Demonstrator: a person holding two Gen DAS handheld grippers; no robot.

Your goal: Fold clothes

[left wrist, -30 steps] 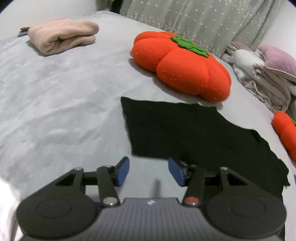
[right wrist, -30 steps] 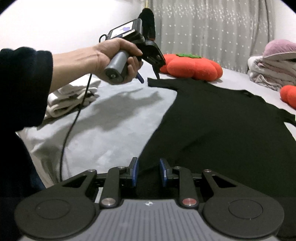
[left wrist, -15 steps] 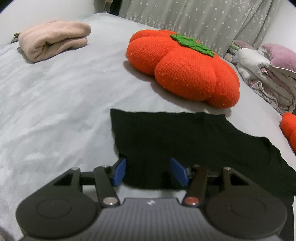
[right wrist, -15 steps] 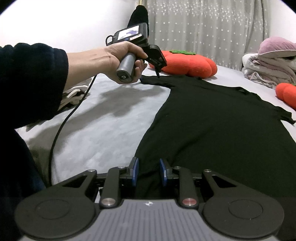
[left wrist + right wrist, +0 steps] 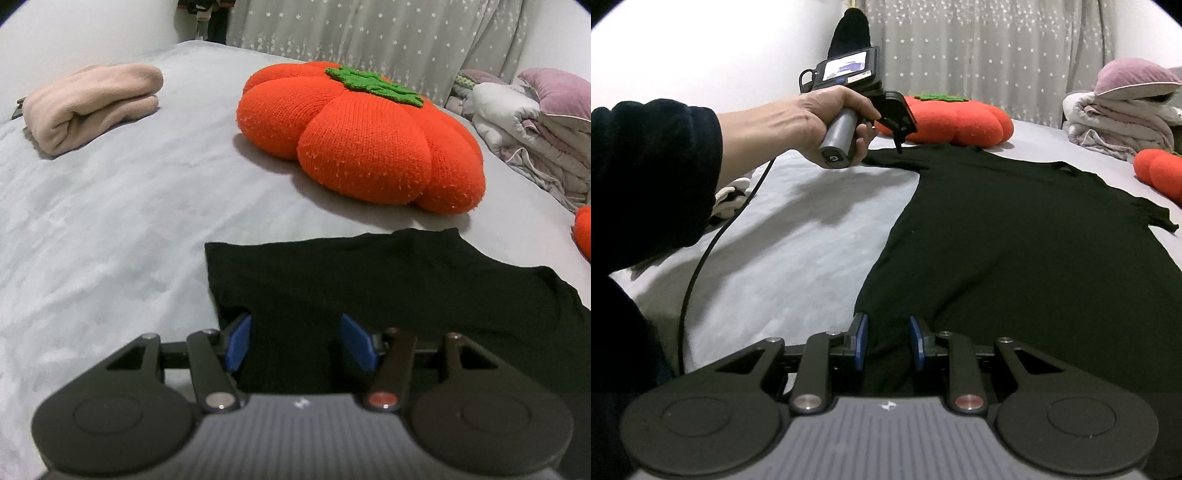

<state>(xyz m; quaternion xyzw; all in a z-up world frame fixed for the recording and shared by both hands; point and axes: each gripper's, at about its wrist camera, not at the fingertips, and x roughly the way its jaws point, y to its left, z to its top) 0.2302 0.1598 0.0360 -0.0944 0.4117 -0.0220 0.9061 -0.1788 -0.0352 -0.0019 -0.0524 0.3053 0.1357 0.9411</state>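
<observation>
On the grey bed [image 5: 110,229] a black shirt [image 5: 1015,236] is spread flat. Its sleeve corner is straddled by the half-open left gripper [image 5: 300,341], whose jaws have just closed a little, nothing pinched. The bottom hem is seen between the narrow jaws of the right gripper [image 5: 887,343]; a pinch cannot be told.

A grey bed [image 5: 110,229] fills the lower frame. Behind it, a star-dotted curtain [image 5: 369,33] hangs top centre, between white walls [image 5: 720,48].
</observation>
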